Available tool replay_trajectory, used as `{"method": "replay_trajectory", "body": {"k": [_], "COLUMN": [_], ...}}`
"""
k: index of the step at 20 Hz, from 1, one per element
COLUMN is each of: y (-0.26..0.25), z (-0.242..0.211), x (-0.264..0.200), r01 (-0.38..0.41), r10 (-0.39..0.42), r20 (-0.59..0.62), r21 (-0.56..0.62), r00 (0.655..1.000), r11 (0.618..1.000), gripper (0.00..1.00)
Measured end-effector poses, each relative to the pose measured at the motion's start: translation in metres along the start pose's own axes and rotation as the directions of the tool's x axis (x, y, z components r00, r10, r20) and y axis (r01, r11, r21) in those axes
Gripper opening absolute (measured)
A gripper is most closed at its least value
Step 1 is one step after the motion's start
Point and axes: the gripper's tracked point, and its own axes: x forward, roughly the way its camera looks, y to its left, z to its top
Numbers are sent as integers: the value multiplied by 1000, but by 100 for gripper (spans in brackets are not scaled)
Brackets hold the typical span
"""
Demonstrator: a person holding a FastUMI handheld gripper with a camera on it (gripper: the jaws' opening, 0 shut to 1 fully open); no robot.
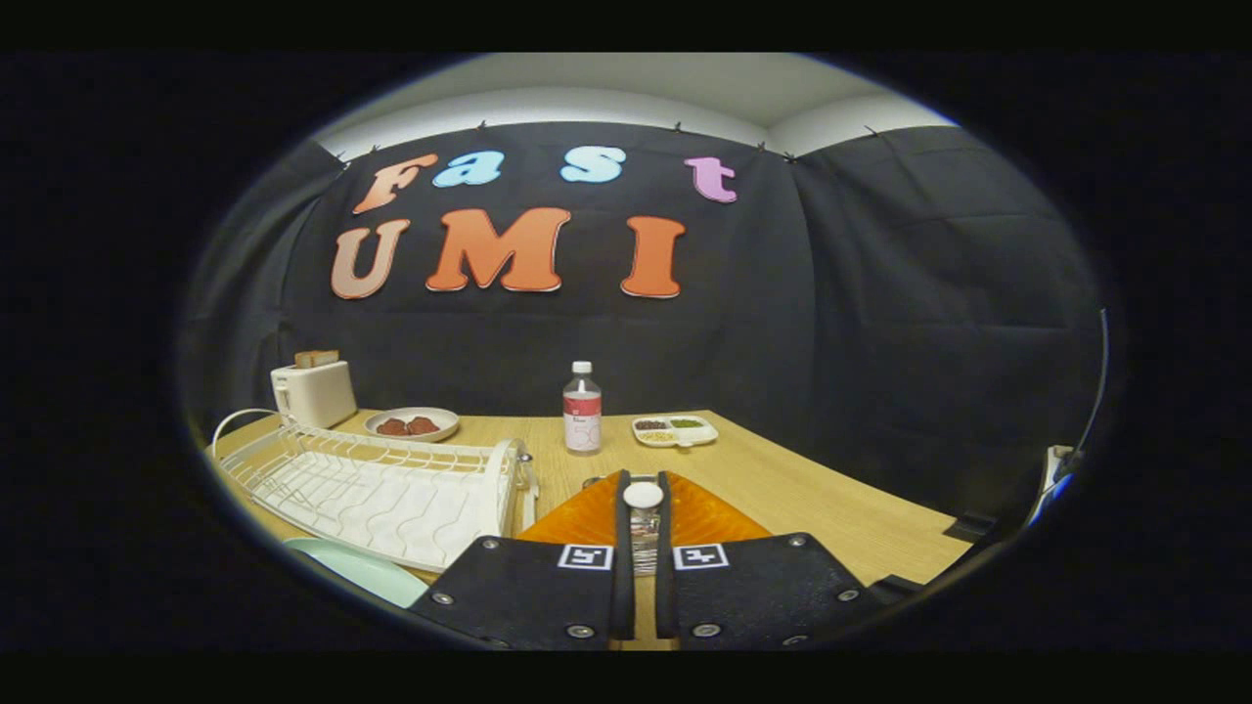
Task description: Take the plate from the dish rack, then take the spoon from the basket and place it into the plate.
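Spoon held in the fingers

My hand-held gripper (643, 518) is clenched on the spoon (644, 528), its handle pinched between both fingers. The rack (381, 484) sits left on the desk (802, 489), with the plate (362, 572) just beside it. A bottle (582, 409) stands beyond the fingers.

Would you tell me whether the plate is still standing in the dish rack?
No, the rack holds no plate; a pale green plate lies on the table beside it, while the claw grips the spoon.
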Motion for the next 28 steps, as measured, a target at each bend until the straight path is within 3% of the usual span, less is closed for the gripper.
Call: {"method": "replay_trajectory", "body": {"k": [12,22,28], "y": [28,94,126], "z": [48,28,8], "x": [-95,-159,-174], "r01": [-108,-247,-314], "r10": [108,246,313], "r20": [79,62,40], "r21": [-2,6,20], "r00": [991,967,949], "r11": [994,969,949], "gripper": [8,8,8]}}
